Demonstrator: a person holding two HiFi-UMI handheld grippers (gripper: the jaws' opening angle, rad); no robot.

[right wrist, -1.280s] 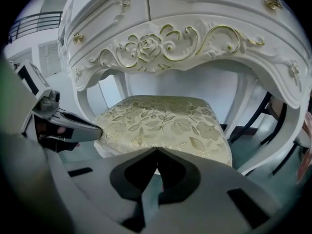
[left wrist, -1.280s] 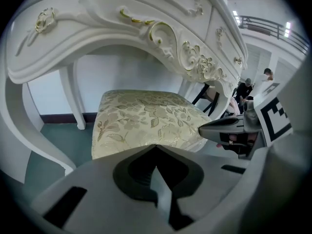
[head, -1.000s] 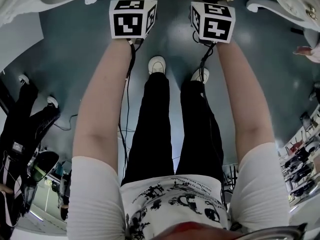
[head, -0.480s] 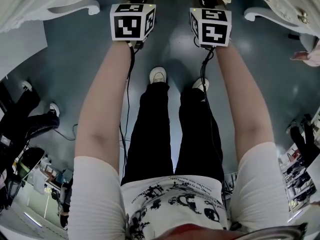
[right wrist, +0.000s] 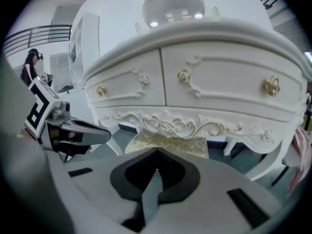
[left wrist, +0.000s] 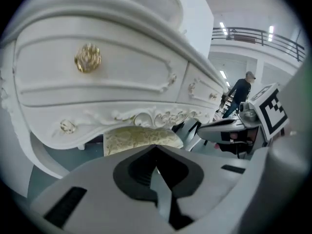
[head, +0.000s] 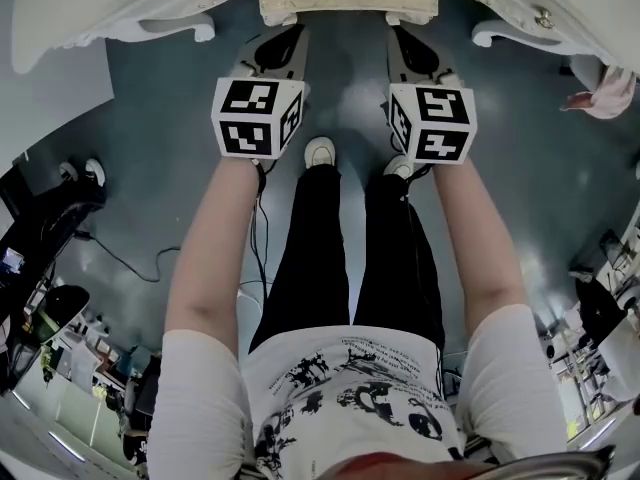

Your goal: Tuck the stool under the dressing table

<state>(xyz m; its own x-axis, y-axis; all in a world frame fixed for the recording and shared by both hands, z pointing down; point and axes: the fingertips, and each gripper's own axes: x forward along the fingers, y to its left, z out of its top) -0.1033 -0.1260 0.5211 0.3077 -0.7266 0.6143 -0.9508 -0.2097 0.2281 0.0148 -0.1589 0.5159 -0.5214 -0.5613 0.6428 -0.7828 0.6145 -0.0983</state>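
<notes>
The stool (head: 348,5) has a pale gold patterned cushion and stands under the front edge of the white carved dressing table (head: 120,13), between its legs. In the head view my left gripper (head: 283,43) and right gripper (head: 405,43) hover side by side just short of the stool, not touching it. Both are shut with nothing between the jaws. The left gripper view shows the cushion (left wrist: 139,139) below the drawer front (left wrist: 97,82), beyond my shut left gripper (left wrist: 155,146). The right gripper view shows the stool (right wrist: 170,143) past my shut right gripper (right wrist: 157,150).
My legs and white shoes (head: 319,152) stand on the dark floor behind the grippers. A cable (head: 120,258) and black equipment (head: 40,218) lie at the left. A pink cloth (head: 600,93) hangs at the right. A person (left wrist: 240,94) stands far off.
Both grippers have drawn back from the stool's edge toward me. The stool now sits farther under the table, and more of the table front shows.
</notes>
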